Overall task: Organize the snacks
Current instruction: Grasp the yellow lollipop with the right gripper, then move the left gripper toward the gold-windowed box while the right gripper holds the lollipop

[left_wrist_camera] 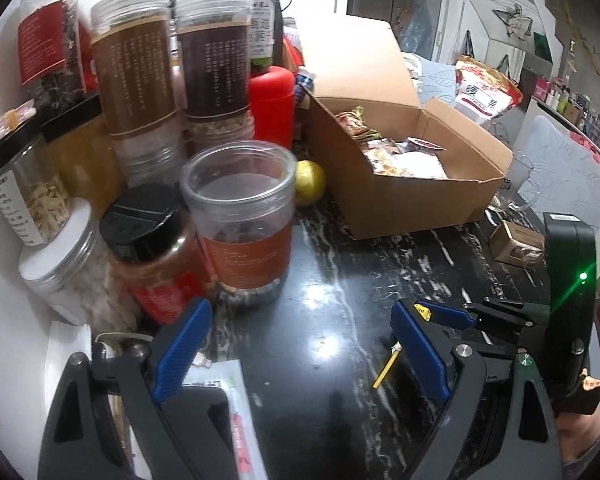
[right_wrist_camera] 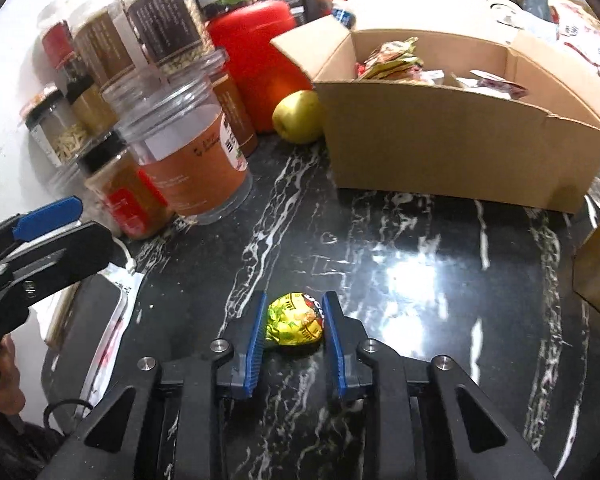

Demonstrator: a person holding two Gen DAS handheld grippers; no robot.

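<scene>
My right gripper is shut on a small yellow-green foil-wrapped snack, held just above the black marble counter. My left gripper is open and empty, low over the counter in front of an open clear jar with an orange label; that jar also shows in the right wrist view. The cardboard box holds several wrapped snacks and stands at the back right; it also shows in the right wrist view. The right gripper shows at the right edge of the left wrist view.
Several tall jars and a black-lidded spice bottle crowd the left wall. A red canister and a yellow-green fruit stand between jars and box. A small brown carton lies at right. A phone and papers lie near.
</scene>
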